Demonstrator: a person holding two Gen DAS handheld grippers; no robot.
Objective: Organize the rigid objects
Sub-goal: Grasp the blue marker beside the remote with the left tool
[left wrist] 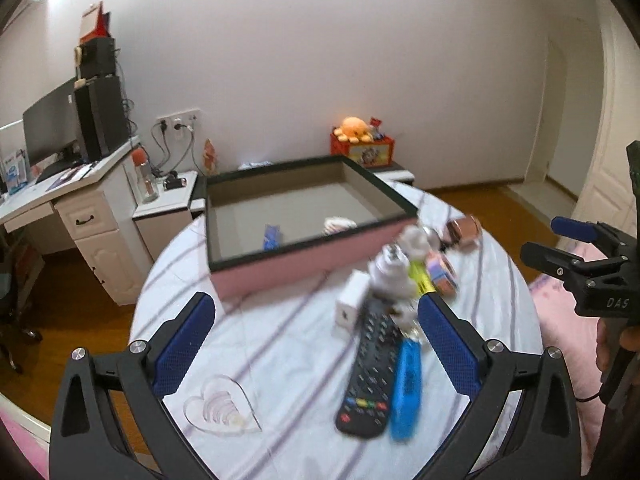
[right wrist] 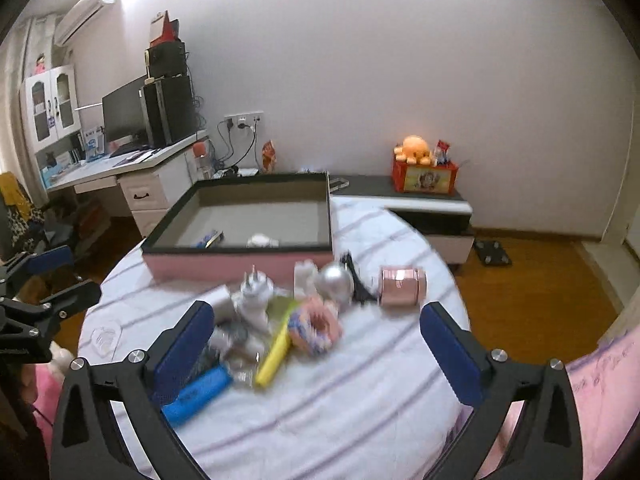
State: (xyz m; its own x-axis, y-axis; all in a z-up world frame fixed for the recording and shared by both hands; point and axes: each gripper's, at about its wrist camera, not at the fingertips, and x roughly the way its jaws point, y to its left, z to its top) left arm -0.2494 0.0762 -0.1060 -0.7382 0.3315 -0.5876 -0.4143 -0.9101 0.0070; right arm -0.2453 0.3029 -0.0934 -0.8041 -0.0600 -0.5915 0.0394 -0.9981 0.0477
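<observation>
Pink-walled box (right wrist: 240,266) at cloth's far edge — clutter beside, striped cloth (right wrist: 340,400) nearer.

A box (right wrist: 240,258) sits at the far side of the table (right wrist: 340,400), with two small items inside. Before it lies a heap of objects: a remote (left wrist: 368,372) beside a case (left wrist: 406,392), a plug (right wrist: 254,296), a ball (right wrist: 335,283).
</observation>
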